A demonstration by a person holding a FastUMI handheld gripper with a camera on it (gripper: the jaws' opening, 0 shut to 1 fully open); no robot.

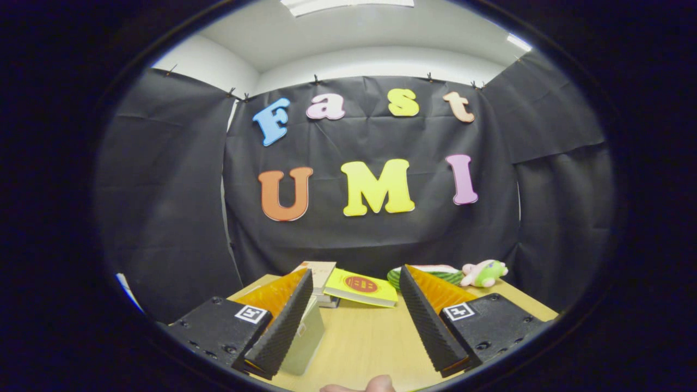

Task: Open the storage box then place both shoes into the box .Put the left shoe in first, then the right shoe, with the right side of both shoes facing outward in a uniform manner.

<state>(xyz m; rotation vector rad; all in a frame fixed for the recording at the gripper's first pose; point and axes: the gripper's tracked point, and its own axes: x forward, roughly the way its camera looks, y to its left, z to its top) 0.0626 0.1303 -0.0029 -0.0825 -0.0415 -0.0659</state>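
My gripper [355,274] is open, held above a light wooden table [365,343], with nothing between its fingers. A pale grey-white box-like object [305,340] stands on the table just inside the left finger [283,321], which hides part of it. I cannot tell whether it is the storage box or whether it is open. A person's fingertip [379,384] shows at the near edge, between the two fingers.
Beyond the fingertips, a yellow book [362,287] lies at the table's far side, next to a stack of books [321,275]. A green striped thing [430,272] and a pink and green plush toy [483,273] lie behind the right finger. Black cloth walls surround the table.
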